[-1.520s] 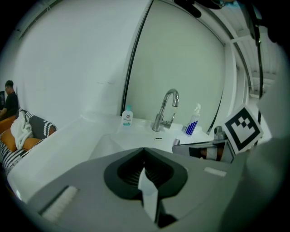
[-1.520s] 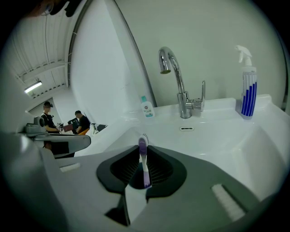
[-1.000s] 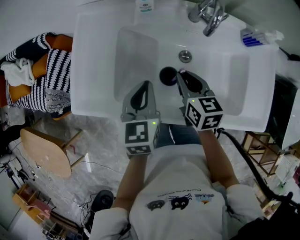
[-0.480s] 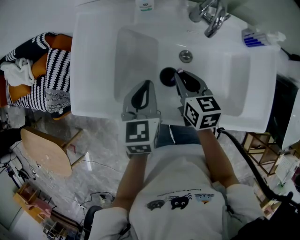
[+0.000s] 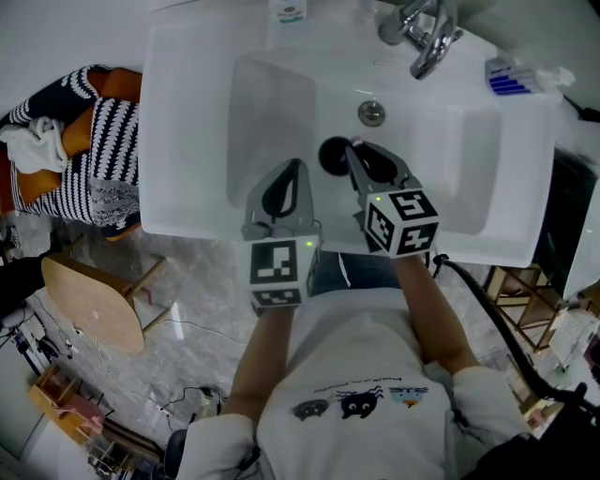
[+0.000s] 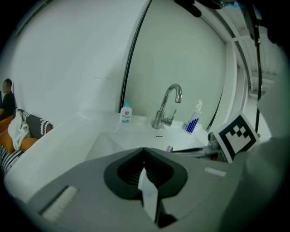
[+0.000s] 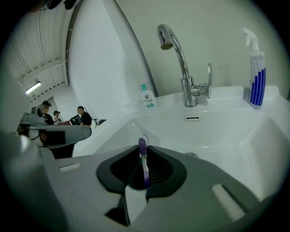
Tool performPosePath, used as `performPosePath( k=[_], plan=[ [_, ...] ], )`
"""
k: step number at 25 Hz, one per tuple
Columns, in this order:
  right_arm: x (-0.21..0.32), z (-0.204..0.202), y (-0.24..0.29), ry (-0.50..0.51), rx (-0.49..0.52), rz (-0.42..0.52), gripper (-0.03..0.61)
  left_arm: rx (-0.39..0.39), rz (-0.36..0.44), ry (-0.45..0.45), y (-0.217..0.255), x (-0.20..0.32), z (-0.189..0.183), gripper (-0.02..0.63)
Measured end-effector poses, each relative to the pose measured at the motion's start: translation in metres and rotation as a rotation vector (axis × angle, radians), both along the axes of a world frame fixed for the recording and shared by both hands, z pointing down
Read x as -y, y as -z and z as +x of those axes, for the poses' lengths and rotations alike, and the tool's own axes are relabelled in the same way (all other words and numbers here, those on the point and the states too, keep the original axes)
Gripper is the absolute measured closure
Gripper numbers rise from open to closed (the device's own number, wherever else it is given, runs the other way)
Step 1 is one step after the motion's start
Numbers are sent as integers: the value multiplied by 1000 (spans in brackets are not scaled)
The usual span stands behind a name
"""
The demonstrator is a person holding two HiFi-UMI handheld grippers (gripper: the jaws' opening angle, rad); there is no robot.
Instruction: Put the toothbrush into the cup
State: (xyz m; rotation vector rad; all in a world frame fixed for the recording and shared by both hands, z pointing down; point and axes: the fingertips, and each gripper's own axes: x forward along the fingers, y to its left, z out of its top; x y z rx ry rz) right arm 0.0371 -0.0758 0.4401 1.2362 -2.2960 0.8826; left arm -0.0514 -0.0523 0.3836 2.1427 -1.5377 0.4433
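Note:
A dark round cup (image 5: 332, 154) stands in the white sink (image 5: 197, 112), just left of the drain. My right gripper (image 5: 355, 149) is shut on a purple toothbrush (image 7: 144, 164), whose white-bristled head (image 7: 142, 139) sticks out past the jaws. In the head view the brush tip (image 5: 352, 144) is at the cup's right rim. The right gripper view does not show the cup. My left gripper (image 5: 292, 168) is shut with nothing in it, over the sink's front edge left of the cup. From the left gripper (image 6: 144, 150), the right gripper (image 6: 233, 138) is visible at right.
A chrome faucet (image 5: 421, 32) and the drain (image 5: 371, 112) lie behind the cup. A blue-striped spray bottle (image 5: 511, 75) sits at the back right and a small bottle (image 5: 289, 10) at the back. A wooden stool (image 5: 89, 302) and striped cushions (image 5: 108, 141) are left of the sink.
The right gripper with the toothbrush has shifted slightly left, bringing the brush tip closer over the cup. The left gripper has stayed where it was.

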Motion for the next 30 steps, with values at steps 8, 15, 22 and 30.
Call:
performPosePath(
  k=[8, 15, 22, 30],
  plan=[
    [0, -1, -6, 13, -11, -8, 526, -5, -6, 4, -2, 4, 1, 614],
    [0, -3, -9, 22, -14, -19, 526, -8, -13, 9, -4, 4, 1, 614],
    [0, -5, -12, 31, -14, -29, 526, -6, -13, 11, -4, 6, 2, 614],
    [-1, -5, -18, 42, -22, -38, 526, -7, -17, 9, -6, 6, 3, 614]
  ],
)
